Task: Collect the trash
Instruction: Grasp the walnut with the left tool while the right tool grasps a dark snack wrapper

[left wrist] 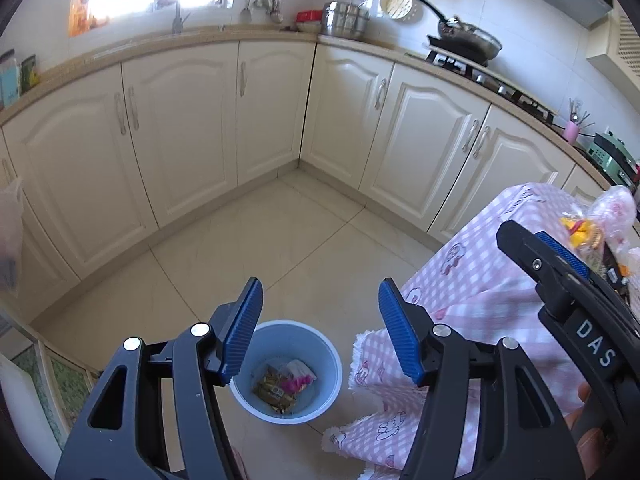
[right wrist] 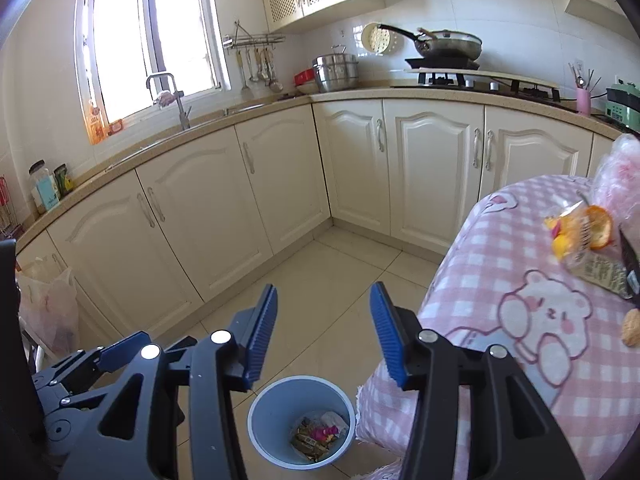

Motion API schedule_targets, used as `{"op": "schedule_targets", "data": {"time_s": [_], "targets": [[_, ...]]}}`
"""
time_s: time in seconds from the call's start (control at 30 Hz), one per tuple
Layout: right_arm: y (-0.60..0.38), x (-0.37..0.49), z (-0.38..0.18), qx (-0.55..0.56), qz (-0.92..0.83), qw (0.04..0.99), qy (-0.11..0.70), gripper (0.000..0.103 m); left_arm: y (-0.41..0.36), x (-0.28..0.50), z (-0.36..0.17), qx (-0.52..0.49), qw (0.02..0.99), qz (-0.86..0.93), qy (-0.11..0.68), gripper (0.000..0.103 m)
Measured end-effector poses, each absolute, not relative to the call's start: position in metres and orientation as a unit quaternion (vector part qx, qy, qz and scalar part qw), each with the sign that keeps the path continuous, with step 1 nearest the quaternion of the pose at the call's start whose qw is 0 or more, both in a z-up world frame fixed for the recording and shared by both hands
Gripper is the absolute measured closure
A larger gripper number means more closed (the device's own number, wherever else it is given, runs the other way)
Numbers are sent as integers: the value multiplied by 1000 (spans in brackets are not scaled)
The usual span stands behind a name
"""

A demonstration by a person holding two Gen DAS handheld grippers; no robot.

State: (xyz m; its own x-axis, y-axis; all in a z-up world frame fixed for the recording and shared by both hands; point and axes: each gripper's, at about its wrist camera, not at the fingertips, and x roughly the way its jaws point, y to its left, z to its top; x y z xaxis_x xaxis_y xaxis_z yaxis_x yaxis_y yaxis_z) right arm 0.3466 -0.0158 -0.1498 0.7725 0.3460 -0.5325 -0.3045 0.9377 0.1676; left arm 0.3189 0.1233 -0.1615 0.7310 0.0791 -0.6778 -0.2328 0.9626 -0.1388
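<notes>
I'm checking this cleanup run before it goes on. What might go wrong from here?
The remaining trash sits near the table edge and might be knocked to the floor, missing the blue bin. The loose tablecloth hangs beside the bin; the right gripper might snag it.

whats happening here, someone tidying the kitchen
A person with a gripper in each hand is collecting trash. The left gripper and right gripper both hang open and empty above a blue bin on the floor, which already holds a few wrappers. More trash, an orange peel and packets, lies on the table's pink checked cloth.
</notes>
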Motion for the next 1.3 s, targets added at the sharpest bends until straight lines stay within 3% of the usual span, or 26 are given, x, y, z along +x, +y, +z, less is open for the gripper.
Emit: {"op": "schedule_targets", "data": {"time_s": [0.57,0.9,1.13,1.3], "targets": [[-162,281,-77,77,79,969,222,49,1,281,-82,-49,954,-23,294,38],[-299,272,-89,115,-43,958,257,45,-111,301,-95,1,935,-125,332,38],[-343,282,-115,142,-69,943,292,44,-160,331,-116,33,915,-152,373,38],[-351,309,-128,160,-63,933,316,44,-170,351,-134,34,900,-158,405,52]]}}
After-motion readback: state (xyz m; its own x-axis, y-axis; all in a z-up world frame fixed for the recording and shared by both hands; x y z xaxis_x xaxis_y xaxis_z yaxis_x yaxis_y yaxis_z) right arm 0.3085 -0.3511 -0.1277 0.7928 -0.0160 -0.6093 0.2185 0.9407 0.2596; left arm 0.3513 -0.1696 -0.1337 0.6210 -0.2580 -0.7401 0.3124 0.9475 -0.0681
